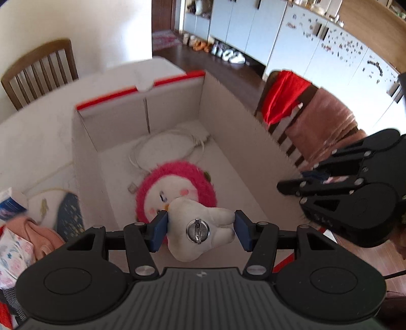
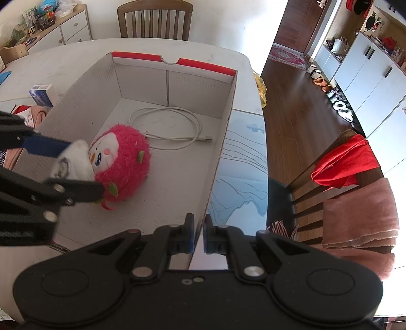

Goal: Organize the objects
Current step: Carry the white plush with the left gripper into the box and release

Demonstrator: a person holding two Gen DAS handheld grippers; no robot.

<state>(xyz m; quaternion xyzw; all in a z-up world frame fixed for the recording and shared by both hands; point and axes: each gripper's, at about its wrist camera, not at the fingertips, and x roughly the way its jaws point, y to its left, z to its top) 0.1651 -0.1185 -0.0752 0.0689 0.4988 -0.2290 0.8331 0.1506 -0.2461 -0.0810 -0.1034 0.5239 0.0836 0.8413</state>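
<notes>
My left gripper (image 1: 201, 229) is shut on a small white tooth-shaped plush (image 1: 200, 228) with a metal pin on its back, held above the open cardboard box (image 1: 233, 121). The plush (image 2: 76, 160) and the left gripper (image 2: 76, 167) also show at the left of the right wrist view, just over a pink round plush toy (image 2: 124, 162). That pink toy (image 1: 177, 187) lies in the box beside a coiled white cable (image 2: 167, 124). My right gripper (image 2: 199, 233) is shut on the box's right wall (image 2: 223, 132) near the front corner. The right gripper (image 1: 337, 185) appears at the right of the left wrist view.
The box stands on a white table (image 2: 50, 55) with a blue-patterned mat (image 2: 241, 177) to its right. Clothes and a small blue box (image 2: 41, 94) lie to the left. Wooden chairs stand behind (image 2: 154, 17) and to the right (image 2: 355, 182), the latter draped with red and pink cloth.
</notes>
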